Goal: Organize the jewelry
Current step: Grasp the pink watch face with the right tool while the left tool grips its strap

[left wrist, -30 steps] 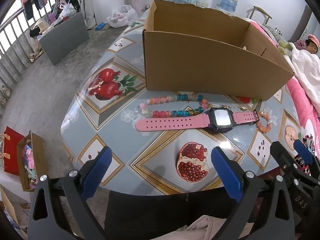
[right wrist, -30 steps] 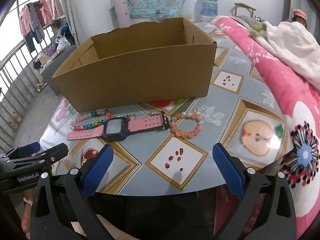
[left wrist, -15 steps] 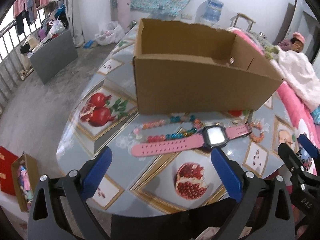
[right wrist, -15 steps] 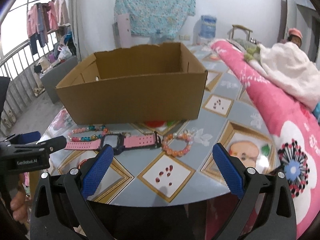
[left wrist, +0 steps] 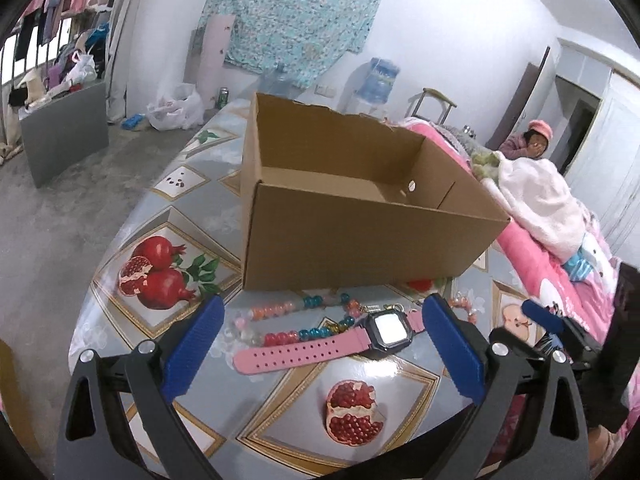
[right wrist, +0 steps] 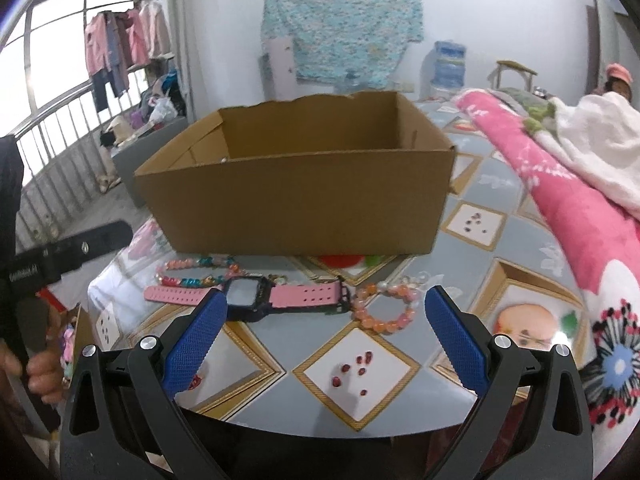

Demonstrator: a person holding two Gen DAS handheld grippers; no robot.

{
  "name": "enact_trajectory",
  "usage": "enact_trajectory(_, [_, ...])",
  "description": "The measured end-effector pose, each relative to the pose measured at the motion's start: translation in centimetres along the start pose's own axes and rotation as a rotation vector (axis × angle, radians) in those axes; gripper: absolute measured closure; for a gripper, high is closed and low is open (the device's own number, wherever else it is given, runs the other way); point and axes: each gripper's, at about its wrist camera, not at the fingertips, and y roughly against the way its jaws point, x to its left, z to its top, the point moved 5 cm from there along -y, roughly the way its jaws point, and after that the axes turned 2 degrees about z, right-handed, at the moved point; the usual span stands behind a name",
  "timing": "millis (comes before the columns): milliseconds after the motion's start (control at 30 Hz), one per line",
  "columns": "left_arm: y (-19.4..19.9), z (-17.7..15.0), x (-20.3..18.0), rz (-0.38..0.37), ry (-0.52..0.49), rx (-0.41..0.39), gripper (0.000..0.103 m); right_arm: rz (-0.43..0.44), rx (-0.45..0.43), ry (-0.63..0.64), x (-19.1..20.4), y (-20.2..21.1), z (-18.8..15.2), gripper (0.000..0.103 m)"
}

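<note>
A pink-strapped watch with a black face [left wrist: 332, 342] [right wrist: 256, 296] lies on the table in front of an open, empty cardboard box [left wrist: 352, 208] [right wrist: 304, 192]. A multicoloured bead necklace [left wrist: 296, 316] [right wrist: 196, 272] lies just behind the watch. An orange bead bracelet [right wrist: 384, 308] [left wrist: 464, 306] lies right of the watch. My left gripper [left wrist: 320, 344] is open and empty, held above the watch. My right gripper [right wrist: 322, 334] is open and empty, near the watch and the bracelet.
The table [left wrist: 168, 248] [right wrist: 472, 264] has a glossy fruit-patterned cover. A pink blanket [right wrist: 568, 200] lies along its right side. The other gripper shows at the edge of each view, the right one [left wrist: 560, 328] and the left one [right wrist: 60, 252]. A person [left wrist: 528, 140] sits far right.
Both grippers have risen and moved forward toward the jewelry, tilting up so more of the box interior and room shows. Both stay open. Nothing on the table has moved.
</note>
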Motion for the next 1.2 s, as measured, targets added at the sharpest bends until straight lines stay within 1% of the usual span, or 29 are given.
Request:
enact_trajectory(67, [0.0, 0.0, 0.7, -0.010, 0.017, -0.003, 0.006, 0.033, -0.002, 0.026, 0.4, -0.2, 0.0, 0.007])
enact_trajectory(133, [-0.3, -0.2, 1.3, 0.006, 0.011, 0.004, 0.006, 0.084, 0.007, 0.058, 1.0, -0.5, 0.0, 0.007])
enact_trajectory(200, [-0.6, -0.6, 1.7, 0.032, -0.014, 0.018, 0.006, 0.132, 0.025, 0.094, 1.7, -0.9, 0.0, 0.008])
enact_trajectory(267, [-0.7, -1.2, 2.0, 0.042, -0.038, 0.026, 0.006, 0.165, 0.046, 0.129, 2.4, -1.4, 0.0, 0.009])
enact_trajectory(300, [-0.7, -1.6, 1.9, 0.054, -0.061, 0.032, 0.006, 0.187, 0.066, 0.163, 3.1, -2.0, 0.1, 0.009])
enact_trajectory(367, [-0.9, -2.4, 1.8, 0.063, -0.094, 0.046, 0.006, 0.212, 0.090, 0.216, 4.0, -2.8, 0.4, 0.015])
enact_trajectory(400, [-1.0, -2.8, 1.8, 0.062, -0.107, 0.052, 0.006, 0.224, 0.098, 0.232, 4.4, -3.1, 0.5, 0.016])
enact_trajectory(467, [-1.1, -3.4, 1.6, 0.052, -0.124, 0.062, 0.006, 0.246, 0.120, 0.265, 5.1, -4.0, 0.7, 0.023])
enact_trajectory(500, [-1.2, -3.7, 1.5, 0.045, -0.136, 0.065, 0.006, 0.267, 0.143, 0.297, 5.6, -4.6, 0.8, 0.025])
enact_trajectory(567, [-1.2, -4.0, 1.2, 0.039, -0.164, 0.060, 0.006, 0.274, 0.171, 0.340, 5.9, -5.4, 0.7, 0.030])
enact_trajectory(633, [-0.9, -4.4, 0.7, 0.035, -0.209, 0.045, 0.011, 0.265, 0.202, 0.413, 6.2, -6.3, 0.7, 0.036])
enact_trajectory(667, [-0.9, -4.6, 0.5, 0.033, -0.229, 0.041, 0.012, 0.263, 0.212, 0.440, 6.2, -6.5, 0.7, 0.037])
enact_trajectory(700, [-0.9, -4.8, 0.2, 0.036, -0.257, 0.037, 0.017, 0.262, 0.225, 0.471, 6.2, -6.8, 0.7, 0.037])
enact_trajectory(733, [-1.0, -5.0, 0.0, 0.040, -0.272, 0.036, 0.023, 0.263, 0.238, 0.491, 6.2, -7.1, 0.7, 0.039])
enact_trajectory(767, [-1.2, -5.3, -0.2, 0.044, -0.296, 0.039, 0.025, 0.265, 0.255, 0.509, 6.3, -7.4, 0.6, 0.043])
enact_trajectory(833, [-1.6, -5.5, -0.5, 0.047, -0.323, 0.047, 0.036, 0.261, 0.297, 0.567, 6.6, -8.1, 0.1, 0.046])
enact_trajectory(867, [-1.8, -5.6, -0.6, 0.046, -0.331, 0.049, 0.038, 0.262, 0.305, 0.586, 6.8, -8.2, 0.0, 0.050])
enact_trajectory(933, [-1.9, -5.8, -0.7, 0.030, -0.340, 0.052, 0.043, 0.267, 0.319, 0.626, 7.3, -8.4, -0.4, 0.054])
enact_trajectory(1033, [-2.0, -5.9, -0.9, 0.013, -0.340, 0.053, 0.049, 0.267, 0.336, 0.672, 7.7, -9.0, -0.6, 0.057])
enact_trajectory(1200, [-2.0, -6.1, -1.5, 0.010, -0.373, 0.043, 0.051, 0.274, 0.363, 0.712, 8.1, -9.2, -0.2, 0.057])
